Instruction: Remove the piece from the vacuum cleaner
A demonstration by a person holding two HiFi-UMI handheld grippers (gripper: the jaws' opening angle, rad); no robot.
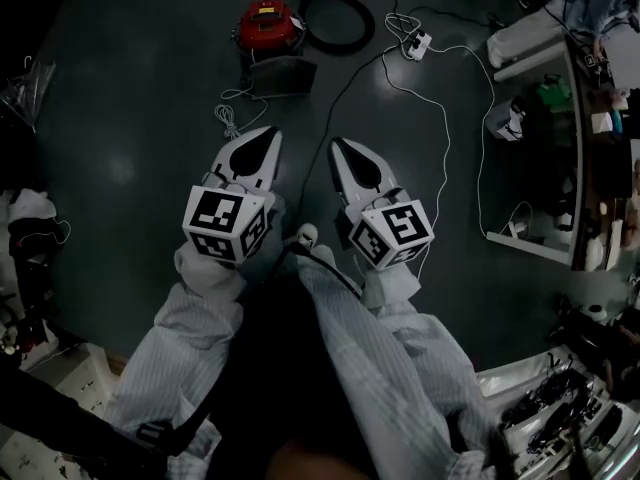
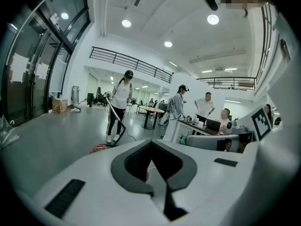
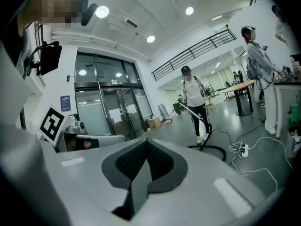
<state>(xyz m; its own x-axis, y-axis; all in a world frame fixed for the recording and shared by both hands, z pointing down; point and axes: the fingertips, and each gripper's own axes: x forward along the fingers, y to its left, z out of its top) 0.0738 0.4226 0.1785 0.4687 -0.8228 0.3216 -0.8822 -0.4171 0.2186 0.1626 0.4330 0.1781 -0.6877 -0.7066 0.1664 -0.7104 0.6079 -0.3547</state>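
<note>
Floor, dark and shiny, fills most of my head view. I hold the left hand-held gripper and the right hand-held gripper side by side above it, just ahead of my legs. Each has its jaws pressed together with nothing between them, and each gripper's own view shows the same. The red vacuum cleaner sits on the floor well ahead of both, nearer the left one, with its black hose looping to its right. A dark flat thing lies just in front of it. White cables run from a power strip toward the cluttered worktop at the right.
</note>
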